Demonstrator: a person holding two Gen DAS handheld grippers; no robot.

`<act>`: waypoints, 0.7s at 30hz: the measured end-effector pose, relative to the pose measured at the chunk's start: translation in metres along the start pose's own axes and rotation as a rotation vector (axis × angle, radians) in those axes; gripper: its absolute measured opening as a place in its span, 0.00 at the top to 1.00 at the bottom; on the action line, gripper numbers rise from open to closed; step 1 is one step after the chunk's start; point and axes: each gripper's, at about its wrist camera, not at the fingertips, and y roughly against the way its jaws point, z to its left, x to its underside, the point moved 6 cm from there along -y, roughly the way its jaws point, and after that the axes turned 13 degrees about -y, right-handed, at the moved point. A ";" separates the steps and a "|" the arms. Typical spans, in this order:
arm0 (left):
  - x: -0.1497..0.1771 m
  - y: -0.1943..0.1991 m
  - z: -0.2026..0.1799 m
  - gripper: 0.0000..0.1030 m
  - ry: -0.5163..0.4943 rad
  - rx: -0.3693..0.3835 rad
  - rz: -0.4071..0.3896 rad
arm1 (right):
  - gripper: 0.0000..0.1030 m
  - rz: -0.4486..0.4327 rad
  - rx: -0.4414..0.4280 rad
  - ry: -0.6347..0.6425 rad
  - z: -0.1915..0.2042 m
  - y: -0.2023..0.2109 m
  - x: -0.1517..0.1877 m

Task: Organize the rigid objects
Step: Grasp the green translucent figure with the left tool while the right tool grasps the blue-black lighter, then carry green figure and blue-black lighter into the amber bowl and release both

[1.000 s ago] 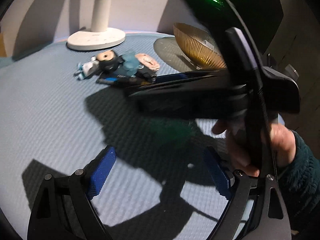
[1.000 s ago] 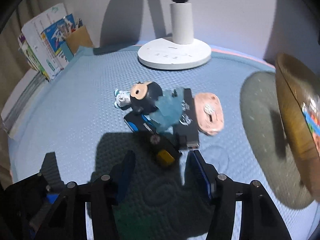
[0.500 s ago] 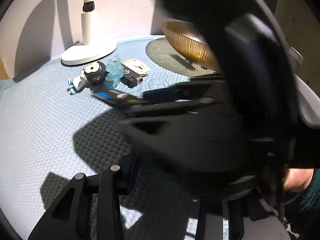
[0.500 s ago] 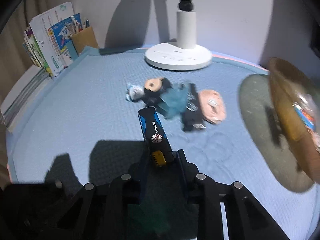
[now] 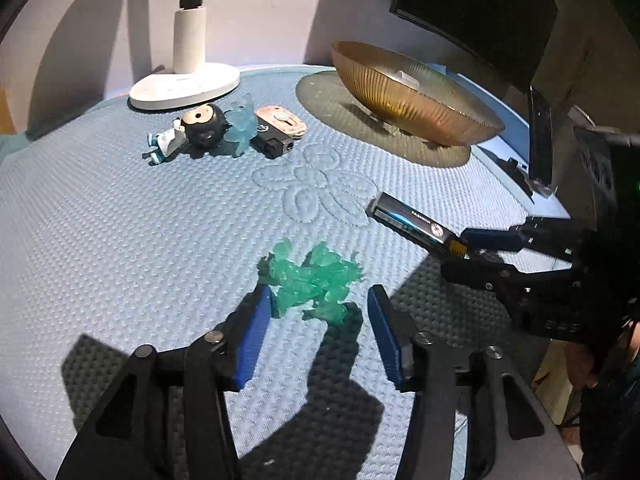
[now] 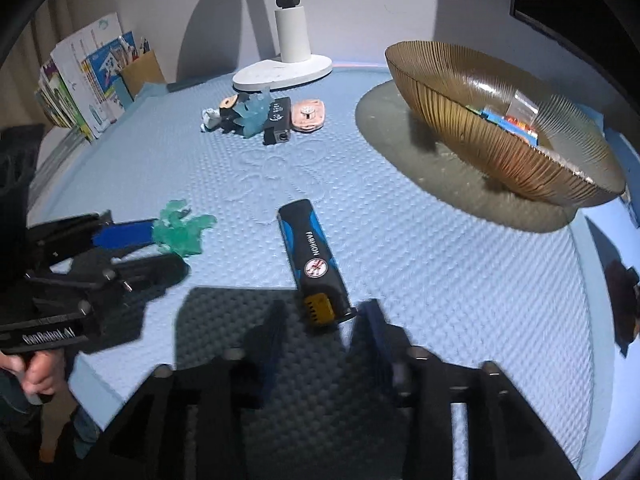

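Broadly, the blue mat point(image 6: 400, 240) bears a ribbed amber bowl point(image 6: 520, 152) at its right; the black-and-blue lighter point(image 6: 314, 264) lies flat mid-mat, long axis running from the right gripper point(image 6: 320, 336) toward the lamp point(image 6: 288, 40), yellow end nearest the opening, unclamped jaws. The left gripper point(image 5: 316, 320), also opening, flanks a green crystal cluster point(image 5: 312, 284) ungripped. Either piece could likely skid aside if a blue pad point(image 5: 252, 336) nudges it before closing.
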 end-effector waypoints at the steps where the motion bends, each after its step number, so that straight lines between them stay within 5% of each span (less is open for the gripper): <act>1: 0.001 0.001 -0.001 0.42 -0.005 -0.008 0.006 | 0.44 -0.011 0.007 -0.002 0.000 0.001 -0.001; 6: -0.005 -0.006 0.002 0.39 -0.010 -0.058 0.020 | 0.44 -0.024 0.060 0.030 0.009 -0.015 -0.015; 7: -0.006 -0.007 0.001 0.45 -0.019 -0.074 0.024 | 0.45 -0.031 0.069 0.037 0.011 -0.018 -0.016; 8: -0.007 -0.008 0.000 0.53 -0.033 -0.094 0.027 | 0.55 -0.041 0.079 0.050 0.014 -0.020 -0.017; 11: -0.009 -0.009 -0.003 0.57 -0.055 -0.112 0.019 | 0.78 -0.049 0.069 0.102 0.030 -0.018 -0.013; 16: -0.026 0.002 0.000 0.57 -0.047 -0.107 -0.021 | 0.78 -0.069 0.021 0.087 0.032 0.001 -0.019; 21: -0.090 0.031 0.002 0.57 -0.092 -0.114 -0.140 | 0.78 -0.251 0.062 -0.054 -0.012 0.068 -0.080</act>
